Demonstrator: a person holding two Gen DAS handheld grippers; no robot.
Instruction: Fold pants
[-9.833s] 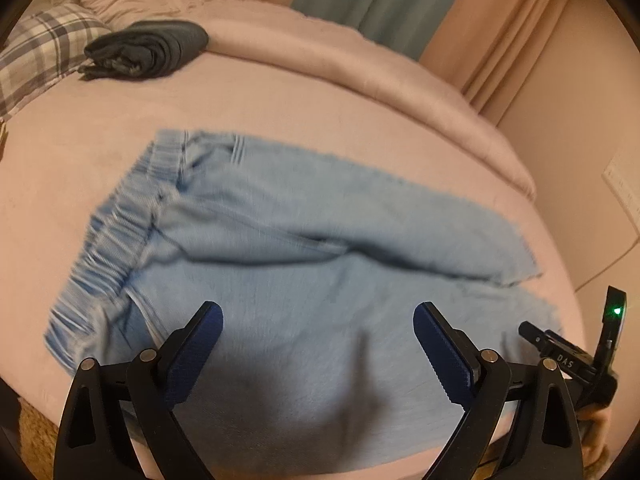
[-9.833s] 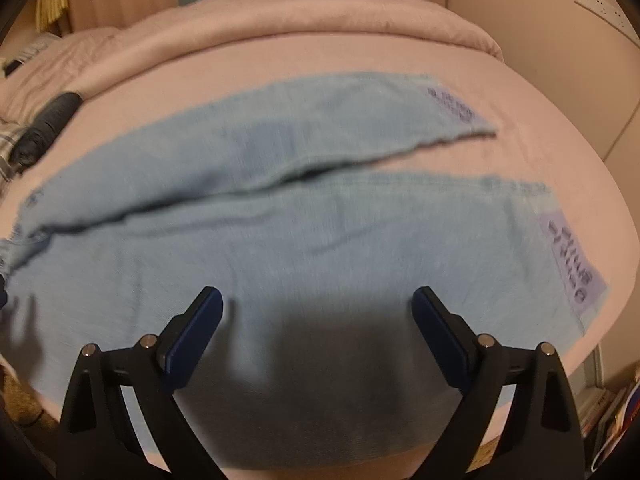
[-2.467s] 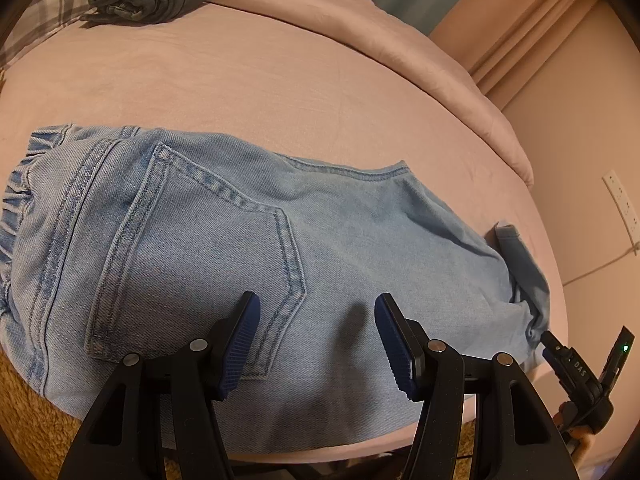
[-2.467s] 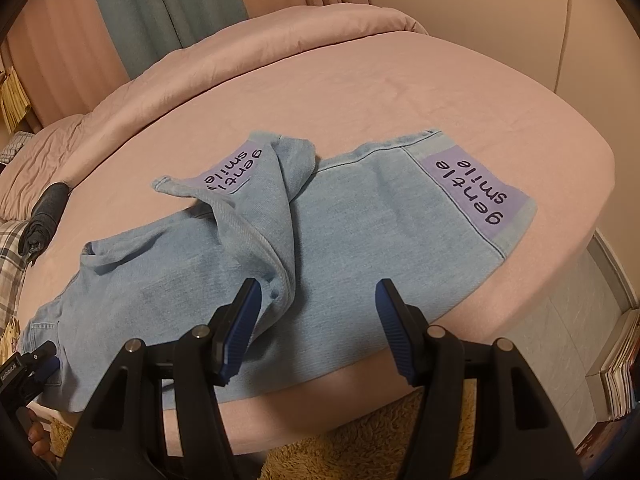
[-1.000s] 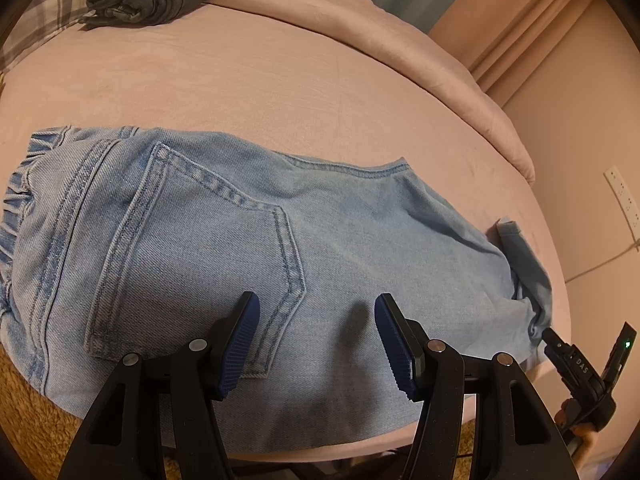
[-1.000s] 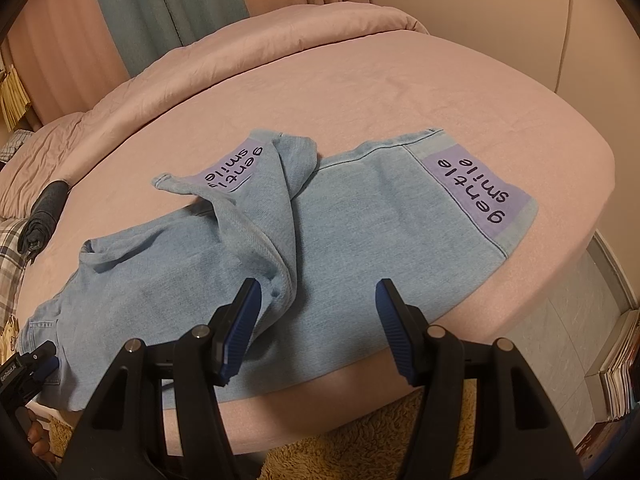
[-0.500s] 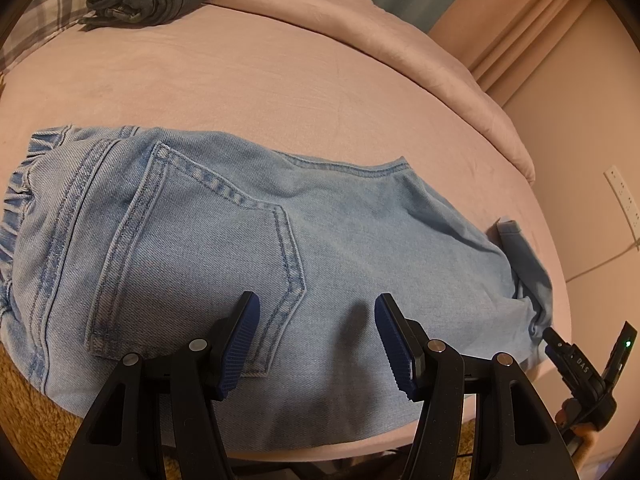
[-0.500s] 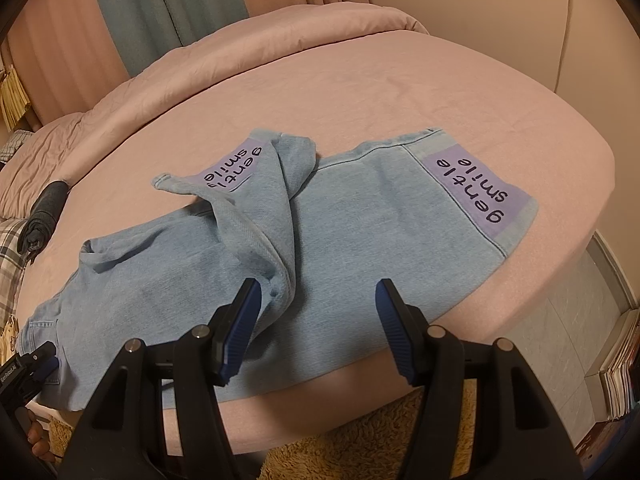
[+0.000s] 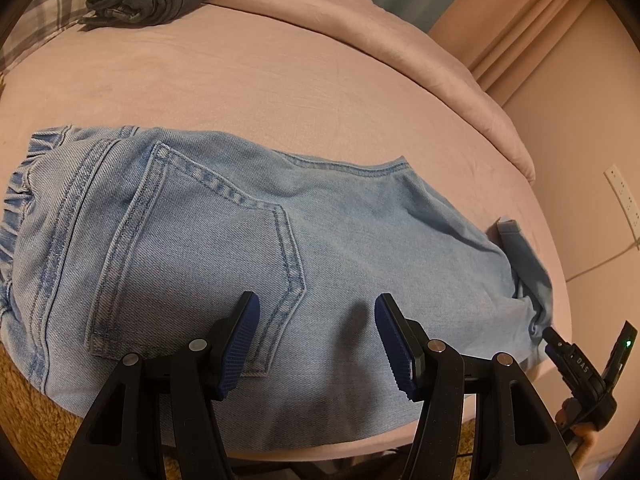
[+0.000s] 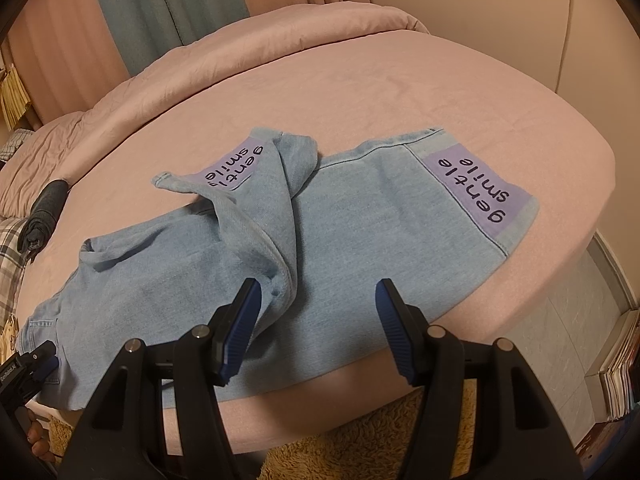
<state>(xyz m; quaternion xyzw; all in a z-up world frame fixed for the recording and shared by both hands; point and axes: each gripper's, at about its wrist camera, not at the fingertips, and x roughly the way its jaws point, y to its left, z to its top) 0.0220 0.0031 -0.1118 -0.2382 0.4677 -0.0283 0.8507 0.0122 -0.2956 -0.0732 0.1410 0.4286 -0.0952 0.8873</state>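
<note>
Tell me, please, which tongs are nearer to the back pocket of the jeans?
Left. The left tongs hover open right at the back pocket; the right tongs hover open over the leg end, near the bunched upper leg.

1 pants point(image 9: 320, 240), 2 purple patches point(image 10: 480, 192)

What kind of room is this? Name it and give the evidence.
Most likely a bedroom: the jeans lie on a bed with a pink sheet, a plaid pillow sits at its head, and curtains hang behind.
</note>
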